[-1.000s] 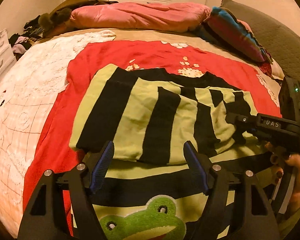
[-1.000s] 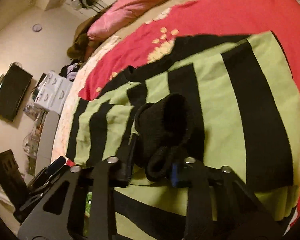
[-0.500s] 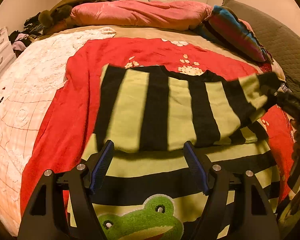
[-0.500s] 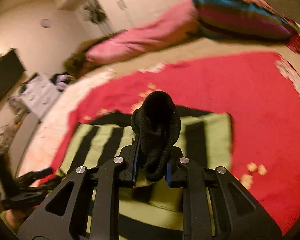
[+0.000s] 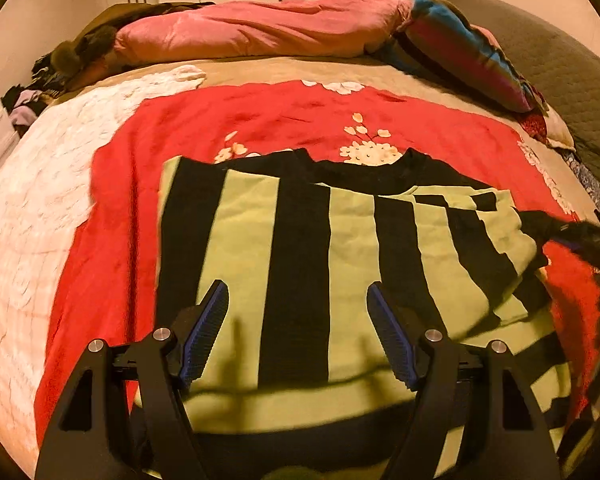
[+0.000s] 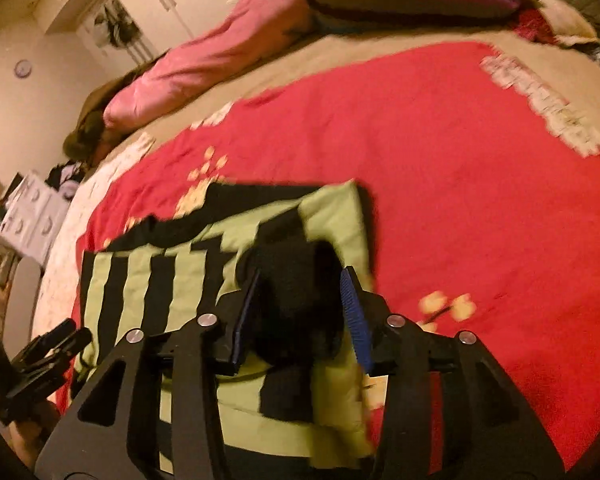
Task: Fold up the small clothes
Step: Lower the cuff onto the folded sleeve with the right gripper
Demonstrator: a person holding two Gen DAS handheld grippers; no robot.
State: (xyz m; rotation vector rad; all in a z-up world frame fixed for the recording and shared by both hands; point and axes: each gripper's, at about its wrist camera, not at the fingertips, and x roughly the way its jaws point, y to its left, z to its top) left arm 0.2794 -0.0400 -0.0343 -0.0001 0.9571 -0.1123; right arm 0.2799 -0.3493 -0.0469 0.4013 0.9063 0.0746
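The right gripper point(image 6: 300, 300) has just been opening around the striped sweater's point(image 5: 300, 248) black cuff point(image 6: 296, 280) (contact seems gone); the left gripper point(image 5: 298, 320) hangs spread, empty.

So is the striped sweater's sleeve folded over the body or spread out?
Folded over: the sleeve lies across the striped sweater, its black cuff between the right tongs, which have just been opening.

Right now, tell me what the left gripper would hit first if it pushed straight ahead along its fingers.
Most likely the green-and-black striped sweater spread on the red blanket. The left gripper stands open and empty over its folded striped panel, with nothing visible in between; the gap is hard to judge.
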